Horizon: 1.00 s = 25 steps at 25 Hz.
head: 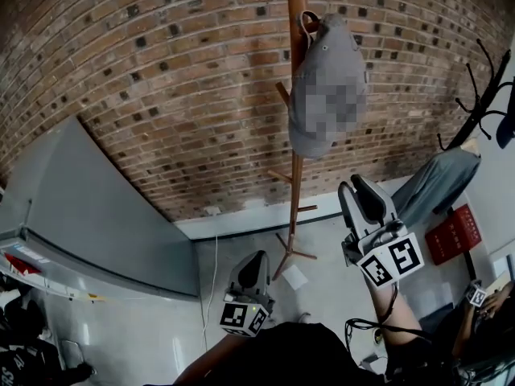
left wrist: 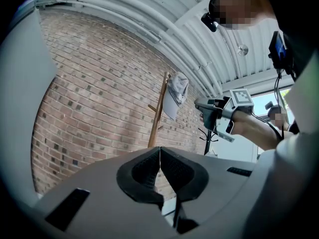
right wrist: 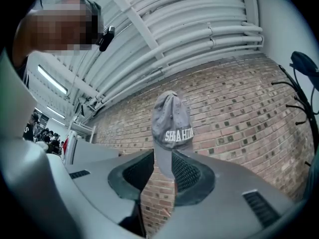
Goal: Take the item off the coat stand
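Right gripper view: cap [right wrist: 172, 128] hangs beyond right claw [right wrist: 158, 171]

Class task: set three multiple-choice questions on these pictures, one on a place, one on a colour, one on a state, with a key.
1. Where is the cap? A on the floor; B high on the wooden coat stand; C on a table.
2. The cap's colour? A grey; B red; C yellow.
3. Jaws of the left claw? A wide apart; B shut on the cap; C together, empty.
Key: B, it hangs near the stand's top; A, grey cloth, white lettering; C, they meet with nothing between.
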Available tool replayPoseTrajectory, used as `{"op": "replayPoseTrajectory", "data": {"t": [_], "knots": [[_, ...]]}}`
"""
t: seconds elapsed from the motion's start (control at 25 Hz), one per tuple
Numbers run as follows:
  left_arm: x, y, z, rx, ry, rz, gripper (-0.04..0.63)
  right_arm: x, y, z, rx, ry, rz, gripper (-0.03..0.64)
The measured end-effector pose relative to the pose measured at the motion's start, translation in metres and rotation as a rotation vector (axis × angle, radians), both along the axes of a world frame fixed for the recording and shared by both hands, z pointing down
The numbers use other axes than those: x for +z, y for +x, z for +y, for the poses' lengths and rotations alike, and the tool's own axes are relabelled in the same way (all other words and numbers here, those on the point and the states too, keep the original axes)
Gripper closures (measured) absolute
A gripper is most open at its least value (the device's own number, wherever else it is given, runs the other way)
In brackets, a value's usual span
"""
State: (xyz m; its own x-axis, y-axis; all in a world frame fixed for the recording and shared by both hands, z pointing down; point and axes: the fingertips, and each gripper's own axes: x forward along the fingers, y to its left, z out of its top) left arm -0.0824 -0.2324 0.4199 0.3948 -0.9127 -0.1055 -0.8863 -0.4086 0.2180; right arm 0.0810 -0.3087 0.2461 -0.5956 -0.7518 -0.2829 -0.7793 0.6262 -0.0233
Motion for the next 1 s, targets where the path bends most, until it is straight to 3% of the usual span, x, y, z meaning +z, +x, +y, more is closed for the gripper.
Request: {"op": "replayPoseTrajectory", "data": {"t": [0.32, 0.6, 1.0], "knots": [[0.0, 0.004, -0.008, -0.009, -0.028, 0.028, 0.58, -0.036, 0.012, -0.028, 0.027, 0.022, 0.046, 0.494], [0.006, 0.007, -0.006, 0.001, -0.017, 0.025, 0.58, -0.055, 0.011, -0.047, 0.037, 0.034, 0.017, 0.465], [0.006, 0.008, -0.002, 0.008, -0.037, 0.046, 0.58, -0.097, 0.01, -0.063, -0.033, 0.022, 0.042, 0.415]]}}
